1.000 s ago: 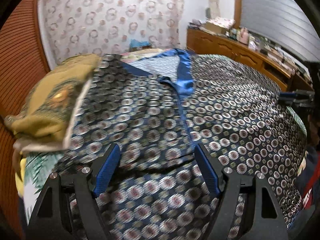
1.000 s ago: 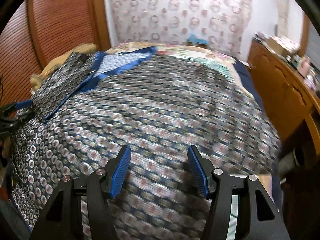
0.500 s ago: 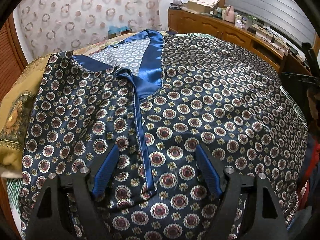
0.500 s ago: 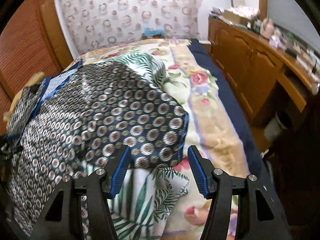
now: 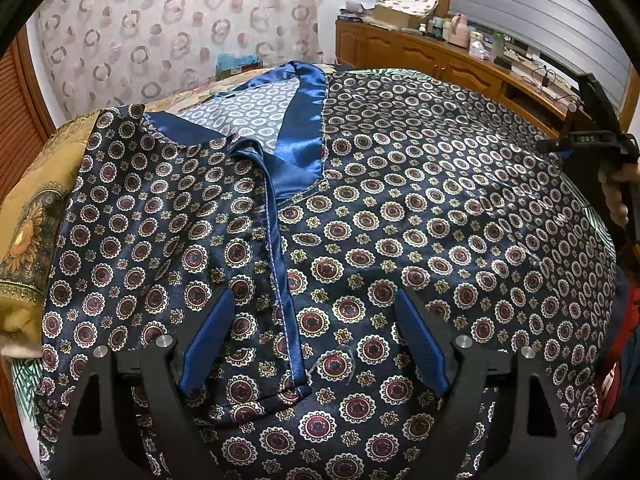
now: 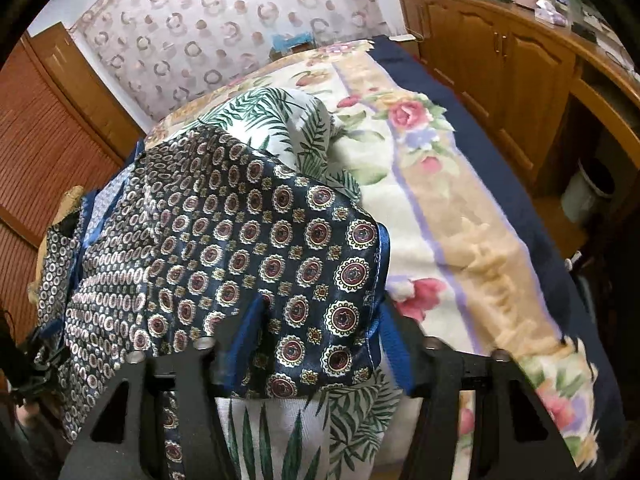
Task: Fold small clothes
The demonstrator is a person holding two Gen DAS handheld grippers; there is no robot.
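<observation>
I am looking down the left gripper (image 5: 312,344) at the patterned shirt (image 5: 400,216), a dark navy satin garment with round medallion print, which is lying spread across the bed (image 6: 460,208). Its blue satin collar (image 5: 304,132) is lying open toward the far end of the bed, and the blue-edged front placket (image 5: 280,272) is running down toward me, ending just between the gripper's fingers. The left gripper is standing spread wide over the cloth, with nothing pinched; its blue pads (image 5: 208,344) are sitting apart on either side of the placket's lower end.

The right gripper (image 6: 320,344) is working at the shirt's side edge, where the fabric is lying over a leaf-print cloth (image 6: 280,128) and the floral bedspread (image 6: 424,184). Its jaws have just been closing, and a fold of the shirt is sitting between them. I cannot tell whether the pads are actually pressing on the fabric, since the cloth is draping over them.

In the left view, the right gripper's black body and the hand (image 5: 616,196) holding it are showing at the far right edge of the shirt. A wooden cabinet (image 6: 500,52) is running along the right side of the bed, and a patterned curtain (image 5: 180,28) is hanging behind it.
</observation>
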